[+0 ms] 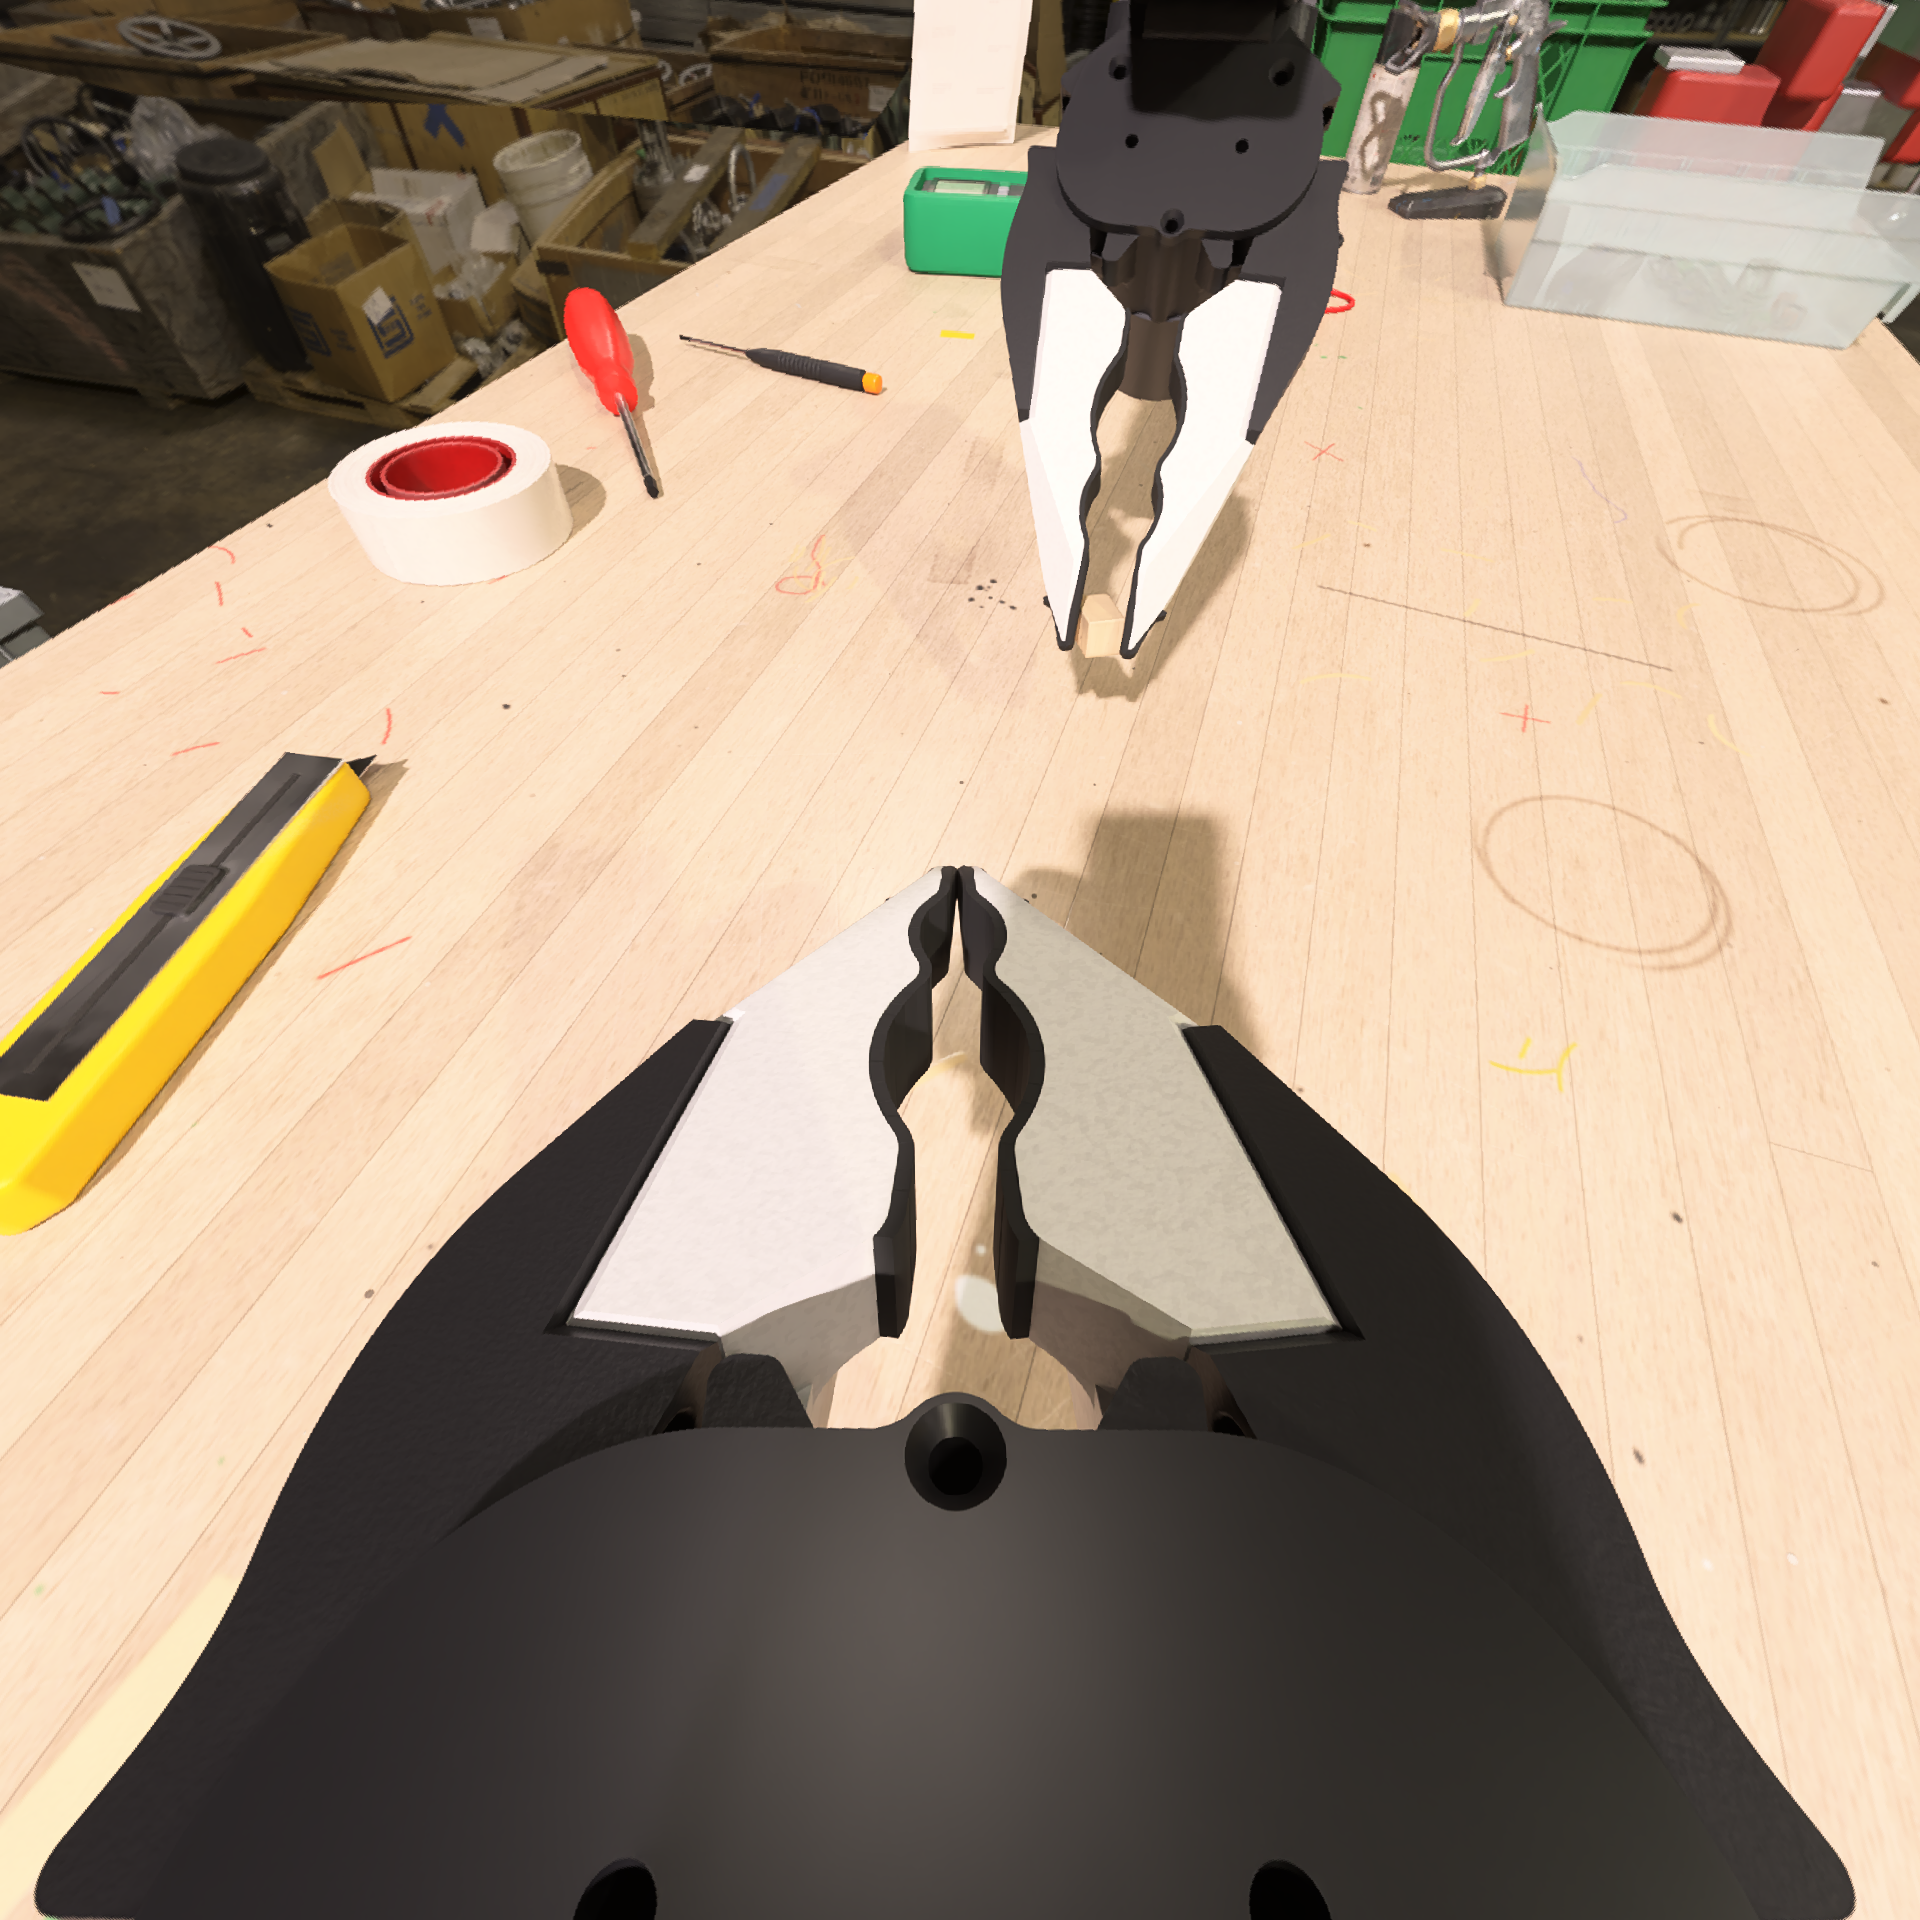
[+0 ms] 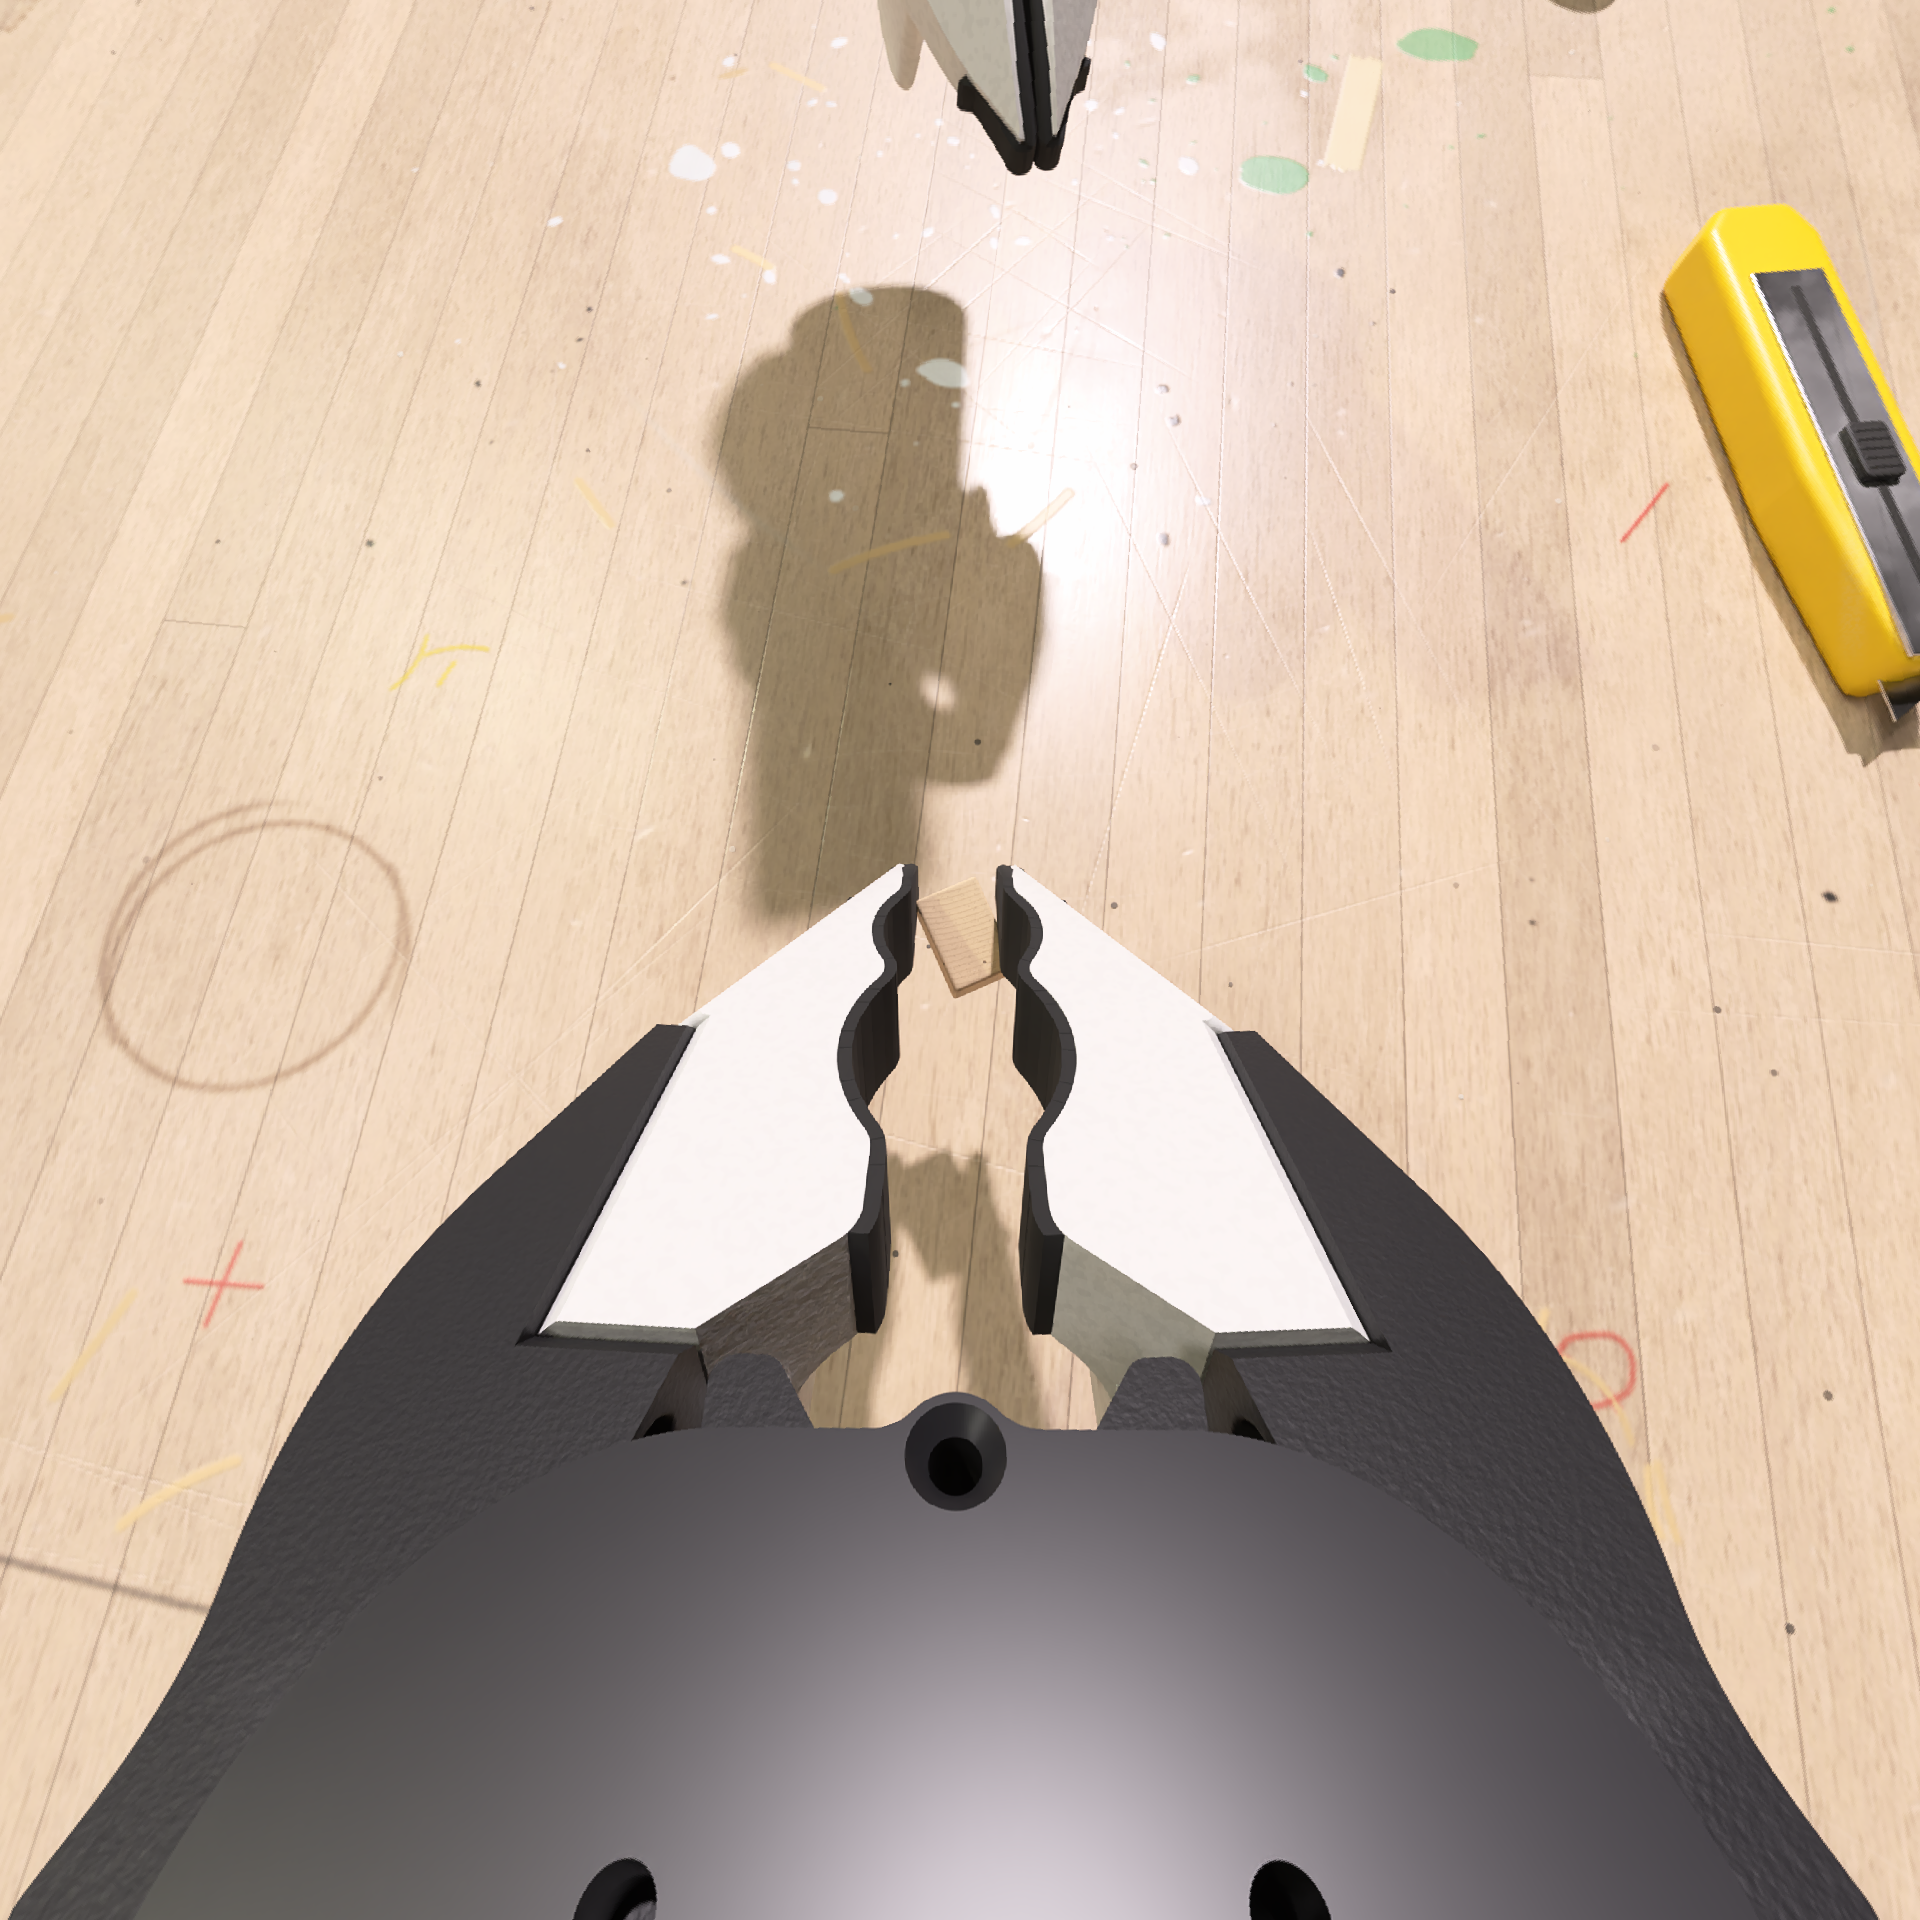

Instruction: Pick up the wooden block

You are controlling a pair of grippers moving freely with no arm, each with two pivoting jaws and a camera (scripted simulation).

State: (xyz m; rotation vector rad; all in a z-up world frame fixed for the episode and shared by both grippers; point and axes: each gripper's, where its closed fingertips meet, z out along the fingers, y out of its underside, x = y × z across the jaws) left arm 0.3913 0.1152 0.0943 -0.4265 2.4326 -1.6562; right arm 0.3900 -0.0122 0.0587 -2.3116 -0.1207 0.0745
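Observation:
The wooden block (image 1: 1099, 627) is a small pale cube. My right gripper (image 1: 1096, 644) points down at the wooden table (image 1: 1351, 935) and is shut on the block, holding it a little above its own shadow. In the right wrist view the block (image 2: 961, 935) sits tilted between the tips of the right gripper (image 2: 956, 883). My left gripper (image 1: 956, 878) is shut and empty, low over the table, some way short of the block. Its tips also show at the top of the right wrist view (image 2: 1029, 145).
A yellow utility knife (image 1: 177, 966) (image 2: 1808, 447) lies left of my left gripper. A white tape roll (image 1: 452, 499), a red screwdriver (image 1: 608, 364) and a thin black screwdriver (image 1: 790, 364) lie farther back left. A green box (image 1: 956, 223) and a clear container (image 1: 1704, 229) stand at the back.

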